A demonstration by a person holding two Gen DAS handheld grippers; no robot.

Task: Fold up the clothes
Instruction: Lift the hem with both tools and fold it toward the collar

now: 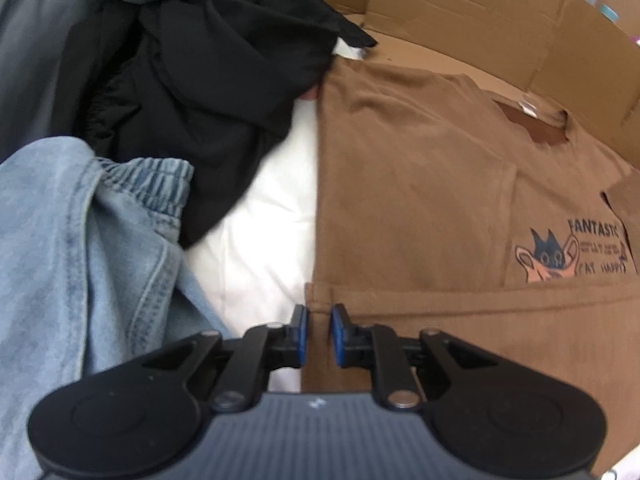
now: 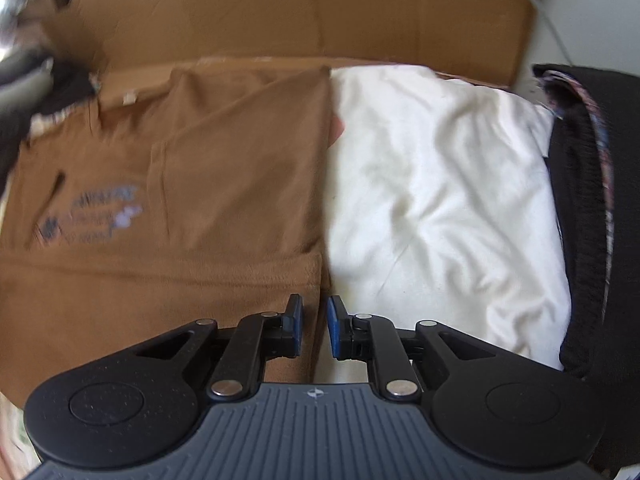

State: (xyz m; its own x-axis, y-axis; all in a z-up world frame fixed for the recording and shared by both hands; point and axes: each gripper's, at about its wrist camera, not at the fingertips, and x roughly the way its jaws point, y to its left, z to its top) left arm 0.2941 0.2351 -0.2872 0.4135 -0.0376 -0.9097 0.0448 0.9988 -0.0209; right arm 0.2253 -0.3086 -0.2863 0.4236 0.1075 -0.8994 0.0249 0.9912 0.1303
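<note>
A brown T-shirt with a cat print lies flat on a white cloth, its sides folded in. Its bottom hem is turned up over the lower edge of the print. My left gripper is at the hem's left corner, its jaws narrowed with brown fabric between the blue pads. In the right wrist view, which is blurred, the same T-shirt fills the left half. My right gripper pinches its right edge where it meets the white cloth.
A heap of clothes lies left of the shirt: a black garment, light blue denim and a grey piece. Cardboard backs the work area. Another black garment lies at the right edge.
</note>
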